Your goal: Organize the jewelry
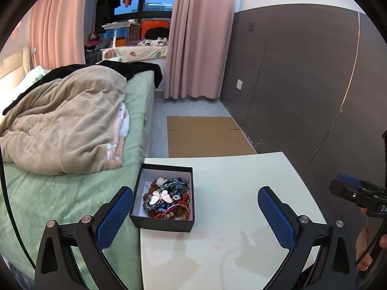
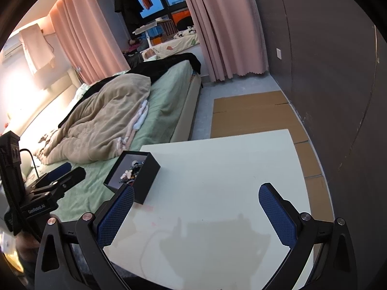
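Bedside worktop point(image 1: 241, 193) carries the black jewelry box point(image 1: 164, 200), just ahead-left of your left gripper point(image 1: 196, 213). Both grippers, right gripper point(image 2: 197, 213) included, gape wide, empty. Contents likely light, tangled, fragile; pinch the butterfly piece point(image 1: 160, 197).

Black open-topped jewelry box point(image 1: 164, 222) with white lining, sitting flat at the left edge of the white table point(image 1: 241, 181), right at the bed side. Heaped inside — a tangle of jewelry point(image 1: 167, 198): blue and brown beads, red cord, small green beads, all mixed together. On top, a pearly white butterfly brooch point(image 1: 160, 197) with gold trim — wings spread, facing up.
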Demonstrator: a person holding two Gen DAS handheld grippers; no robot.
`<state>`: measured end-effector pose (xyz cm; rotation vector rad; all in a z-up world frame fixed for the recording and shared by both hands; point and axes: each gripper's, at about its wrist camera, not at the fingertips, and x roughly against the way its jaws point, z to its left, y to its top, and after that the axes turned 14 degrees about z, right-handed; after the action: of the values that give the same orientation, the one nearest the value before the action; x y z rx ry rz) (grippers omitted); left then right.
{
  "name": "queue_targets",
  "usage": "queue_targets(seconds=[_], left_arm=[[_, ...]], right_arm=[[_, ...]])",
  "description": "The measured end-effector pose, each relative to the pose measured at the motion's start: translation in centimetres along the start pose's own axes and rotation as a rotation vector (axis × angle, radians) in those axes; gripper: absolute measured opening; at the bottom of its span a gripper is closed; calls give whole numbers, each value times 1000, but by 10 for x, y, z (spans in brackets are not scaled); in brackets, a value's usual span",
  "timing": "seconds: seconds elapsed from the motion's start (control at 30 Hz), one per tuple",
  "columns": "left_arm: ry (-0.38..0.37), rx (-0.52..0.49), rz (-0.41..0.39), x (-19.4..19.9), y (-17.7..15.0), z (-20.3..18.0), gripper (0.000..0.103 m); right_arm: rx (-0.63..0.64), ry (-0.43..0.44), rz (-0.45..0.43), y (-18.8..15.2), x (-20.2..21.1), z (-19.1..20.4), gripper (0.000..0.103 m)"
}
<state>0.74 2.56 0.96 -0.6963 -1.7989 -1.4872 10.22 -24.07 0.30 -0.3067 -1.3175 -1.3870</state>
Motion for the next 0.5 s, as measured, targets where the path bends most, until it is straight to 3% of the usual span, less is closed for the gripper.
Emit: queue_targets(seconds=[0.5], left_arm=[[4, -6, -10, 0, 1, 0, 102]], right_arm=[[16, -9, -14, 1, 4, 7, 103]])
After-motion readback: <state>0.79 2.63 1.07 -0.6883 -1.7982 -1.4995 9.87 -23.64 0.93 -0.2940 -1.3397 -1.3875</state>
